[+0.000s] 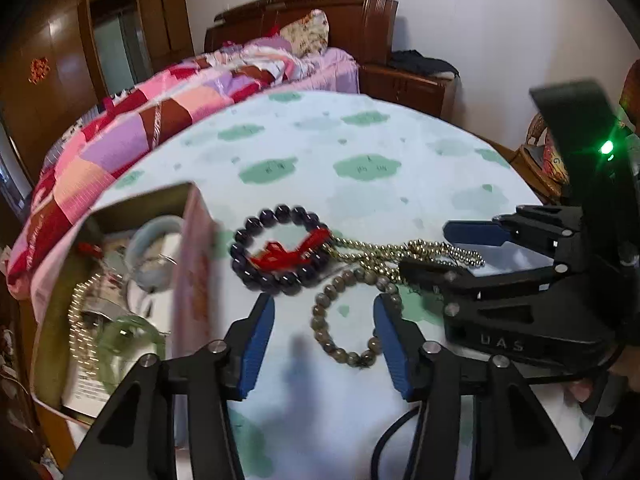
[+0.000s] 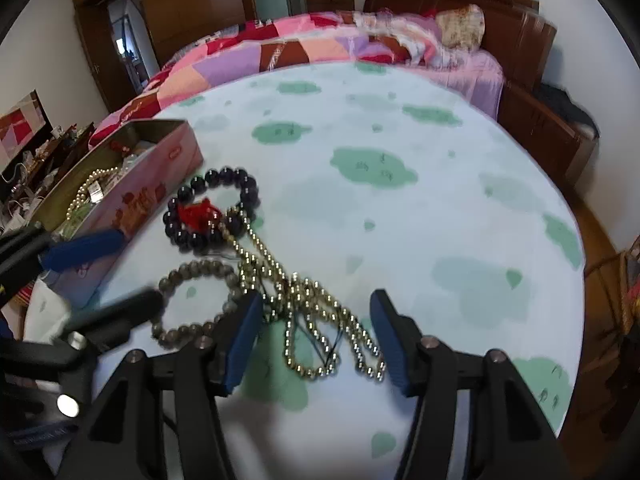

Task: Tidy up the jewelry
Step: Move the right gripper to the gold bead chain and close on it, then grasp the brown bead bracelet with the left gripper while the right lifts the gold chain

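Closing in on the tangled jewelry, both grippers spread and pinching nothing yet.

Your left gripper straddles the near arc of the grey-brown bead bracelet, which lies flat on the worktop; its pads stand clear of the beads. Your right gripper straddles the loops of the gold bead necklace, likewise not pressing. The necklace crosses the grey bracelet and runs up onto the dark bead bracelet with its red tassel, so lift one piece at a time. I'd judge the grey bracelet the easier first pick: lower until the pads bracket a single strand, squeeze, then draw it slowly toward you to slip free. The open tin, already holding jewelry, sits at far left.
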